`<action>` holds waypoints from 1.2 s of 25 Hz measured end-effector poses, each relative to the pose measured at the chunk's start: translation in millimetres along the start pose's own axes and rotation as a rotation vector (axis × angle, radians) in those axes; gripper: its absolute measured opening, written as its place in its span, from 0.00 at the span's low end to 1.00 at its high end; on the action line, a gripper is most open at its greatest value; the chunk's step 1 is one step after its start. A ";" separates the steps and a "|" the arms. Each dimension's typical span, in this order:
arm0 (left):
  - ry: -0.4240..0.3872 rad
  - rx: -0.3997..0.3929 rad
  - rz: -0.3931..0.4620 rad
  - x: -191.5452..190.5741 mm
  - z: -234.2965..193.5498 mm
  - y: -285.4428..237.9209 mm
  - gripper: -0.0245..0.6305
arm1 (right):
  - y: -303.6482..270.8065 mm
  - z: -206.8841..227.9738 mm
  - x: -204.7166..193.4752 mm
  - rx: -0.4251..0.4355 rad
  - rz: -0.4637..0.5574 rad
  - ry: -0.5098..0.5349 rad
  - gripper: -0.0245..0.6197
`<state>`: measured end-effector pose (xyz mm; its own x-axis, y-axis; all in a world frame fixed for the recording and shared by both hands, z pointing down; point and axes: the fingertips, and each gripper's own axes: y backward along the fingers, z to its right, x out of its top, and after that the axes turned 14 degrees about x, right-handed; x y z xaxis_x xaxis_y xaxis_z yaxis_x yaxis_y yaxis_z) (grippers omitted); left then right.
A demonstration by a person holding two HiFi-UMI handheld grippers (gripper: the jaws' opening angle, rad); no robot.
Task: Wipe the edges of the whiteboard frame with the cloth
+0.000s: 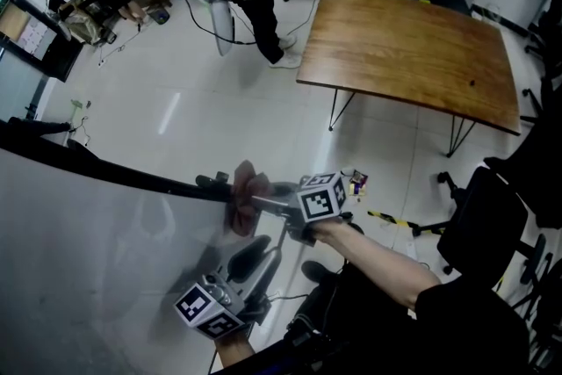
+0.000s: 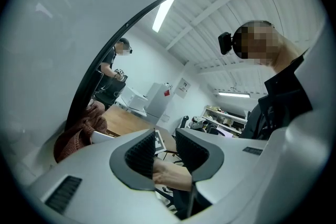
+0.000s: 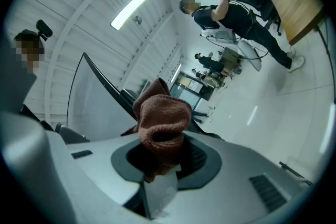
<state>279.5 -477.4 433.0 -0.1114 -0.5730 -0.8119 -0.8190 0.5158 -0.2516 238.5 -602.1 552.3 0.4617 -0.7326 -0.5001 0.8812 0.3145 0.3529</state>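
Since the right gripper's (image 3: 163, 157) fingers pinch the bunched cloth (image 3: 160, 113) at the thin frame (image 1: 132, 176), it could roll off; the left gripper's (image 2: 165, 150) fingers stand narrowly apart, empty.

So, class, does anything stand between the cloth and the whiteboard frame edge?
Nothing visible does. The right gripper is shut on the brown cloth, which sits right against the black whiteboard frame.
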 end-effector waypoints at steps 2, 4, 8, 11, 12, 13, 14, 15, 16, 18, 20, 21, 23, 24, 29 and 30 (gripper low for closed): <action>0.007 0.002 -0.005 -2.3 -1.2 -1.8 0.21 | 3.1 6.9 -4.9 -0.008 -0.004 -0.010 0.20; 0.019 0.004 -0.008 -3.1 -1.1 -4.8 0.21 | 5.7 12.2 -7.7 -0.016 -0.009 -0.016 0.20; 0.035 0.009 -0.014 -5.8 -4.4 -8.4 0.21 | 7.2 19.5 -10.6 -0.030 -0.017 -0.024 0.20; 0.042 0.013 -0.021 -9.1 -6.4 -9.7 0.21 | 8.6 22.8 -12.1 -0.046 -0.021 -0.032 0.20; 0.042 0.014 -0.025 -10.3 -6.8 -10.5 0.21 | 9.5 24.5 -13.2 -0.049 -0.023 -0.036 0.20; 0.043 0.016 -0.028 -11.5 -7.2 -11.6 0.21 | 10.6 26.7 -14.4 -0.053 -0.024 -0.040 0.20; 0.043 0.017 -0.031 -12.7 -7.6 -12.9 0.21 | 11.9 29.1 -15.6 -0.056 -0.026 -0.044 0.20; 0.044 0.019 -0.033 -14.1 -8.1 -14.2 0.21 | 13.4 31.6 -16.9 -0.060 -0.027 -0.048 0.20; 0.045 0.021 -0.037 -15.6 -8.8 -15.7 0.21 | 15.1 34.4 -18.3 -0.064 -0.027 -0.053 0.20; 0.045 0.026 -0.044 -18.7 -11.2 -18.0 0.21 | 17.7 40.8 -22.0 -0.072 -0.031 -0.065 0.20; 0.045 0.033 -0.051 -21.4 -14.6 -19.0 0.21 | 18.2 45.3 -24.4 -0.079 -0.033 -0.072 0.20; 0.046 0.036 -0.053 -22.5 -15.9 -19.1 0.21 | 17.9 46.2 -24.7 -0.082 -0.033 -0.074 0.20; 0.052 0.040 -0.057 -25.1 -18.4 -18.9 0.21 | 17.7 48.2 -26.5 -0.088 -0.032 -0.080 0.20; 0.055 0.042 -0.058 -26.9 -19.9 -18.8 0.21 | 18.1 49.9 -28.2 -0.092 -0.031 -0.086 0.20; 0.080 0.047 -0.061 -38.4 -25.8 -20.6 0.21 | 24.5 61.2 -36.7 -0.109 -0.024 -0.108 0.20; 0.084 0.048 -0.060 -40.1 -26.7 -21.0 0.21 | 25.8 63.4 -38.2 -0.112 -0.021 -0.112 0.20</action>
<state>286.1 -482.3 484.9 -0.1113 -0.6545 -0.7478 -0.7979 0.5074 -0.3253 237.2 -604.3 630.7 0.4339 -0.8008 -0.4127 0.8995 0.3587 0.2497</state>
